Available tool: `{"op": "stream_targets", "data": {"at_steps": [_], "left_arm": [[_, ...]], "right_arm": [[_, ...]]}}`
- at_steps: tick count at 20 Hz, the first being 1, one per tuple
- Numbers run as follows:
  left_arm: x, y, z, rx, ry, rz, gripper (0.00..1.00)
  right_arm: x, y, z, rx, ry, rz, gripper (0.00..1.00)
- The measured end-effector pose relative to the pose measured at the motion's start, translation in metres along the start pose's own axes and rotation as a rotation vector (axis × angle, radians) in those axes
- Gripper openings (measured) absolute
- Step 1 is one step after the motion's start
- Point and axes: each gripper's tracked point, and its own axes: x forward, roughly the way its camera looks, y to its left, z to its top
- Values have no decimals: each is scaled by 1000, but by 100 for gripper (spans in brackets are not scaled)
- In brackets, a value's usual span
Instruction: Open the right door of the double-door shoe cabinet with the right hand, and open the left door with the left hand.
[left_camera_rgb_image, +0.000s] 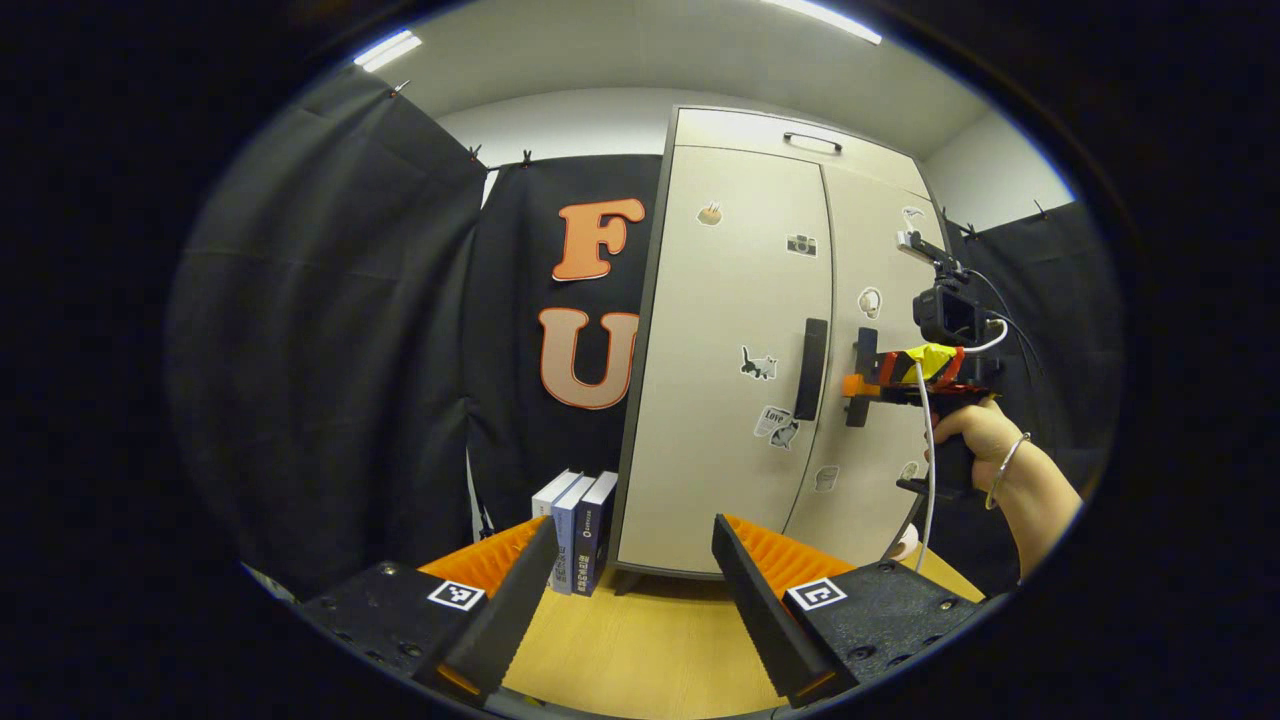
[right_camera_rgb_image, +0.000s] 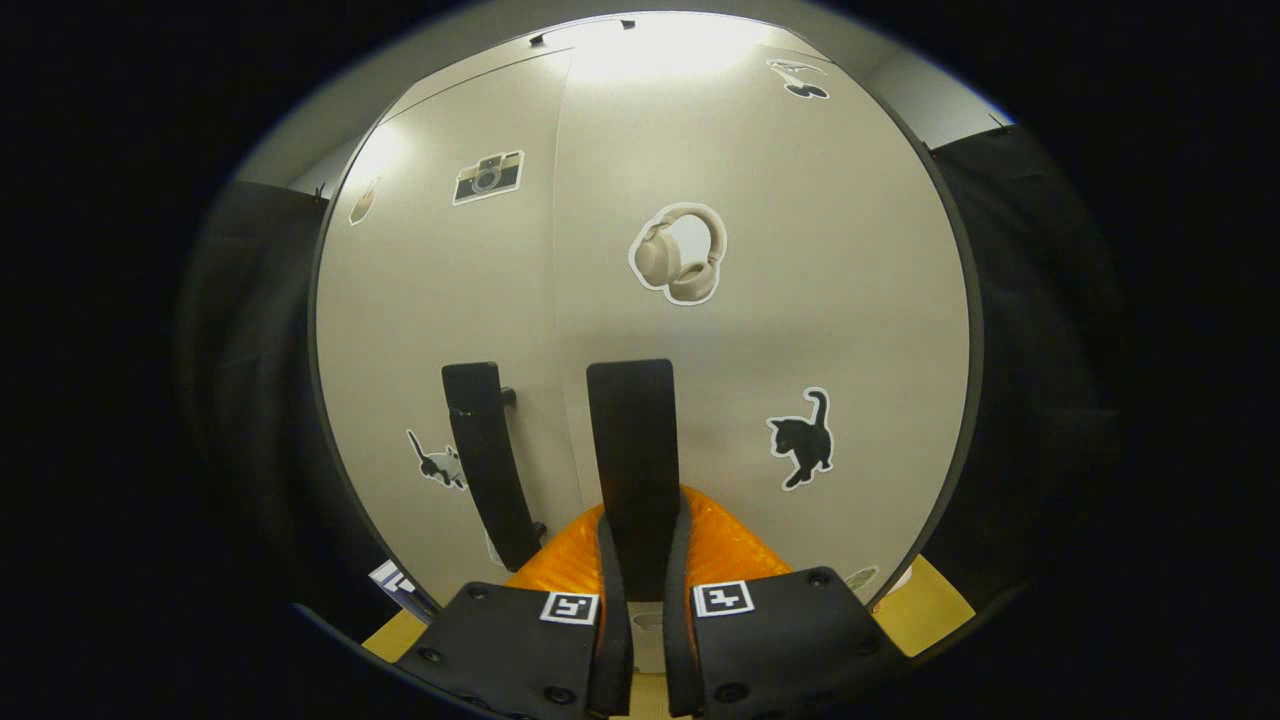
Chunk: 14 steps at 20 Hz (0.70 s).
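cabinet: double-door shoe cabinet (left_camera_rgb_image: 740, 340) stands upright at the far edge of the tabletop (left_camera_rgb_image: 640, 640), both doors flush, none swung out yet. Stickers all over the fronts.
tabletop: wood surface, bare toward the near edge. Cabinet's foot sits on its far part.
right door: right door (right_camera_rgb_image: 800, 300) is right in front of my right gripper view, shut. It goes first per the task, judging by the order given.
left door: left door (left_camera_rgb_image: 730, 330) shut, untouched, seam against the right door runs down the middle.
books: small row of books (left_camera_rgb_image: 575, 530) upright on the tabletop, just beside the cabinet's left side, out of the doors' swing I think.
right gripper: my right gripper (right_camera_rgb_image: 640, 560) is up on the right door handle (right_camera_rgb_image: 632, 470). Fingers clenched on the bar from both sides, bar runs up between them. Held there so a pull swings the door on its outer hinge. In the left gripper view the same gripper (left_camera_rgb_image: 858, 385) shows at the handle with a hand (left_camera_rgb_image: 975, 430) behind it.
left gripper: my left gripper (left_camera_rgb_image: 635, 600) hangs back over the tabletop, well apart from the cabinet, fingers spread and holding nothing. Waiting its turn, I judge.
left door handle: left door handle (left_camera_rgb_image: 810, 368) is a dark vertical bar just beside the seam, free. Seen too in the right gripper view (right_camera_rgb_image: 488, 460).
next: pull the right handle outward, then bring the left in.
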Motion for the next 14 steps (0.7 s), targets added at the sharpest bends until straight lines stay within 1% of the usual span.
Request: {"op": "stream_targets", "data": {"at_steps": [5,14], "left_arm": [[-11,-18,1,-9,-5,-32,95],[-26,-23,13,-13,-36,-41,94]], "right_arm": [[-16,-3,2,-14,11,20,21],[-39,-14,3,-50,24,56,21]]}}
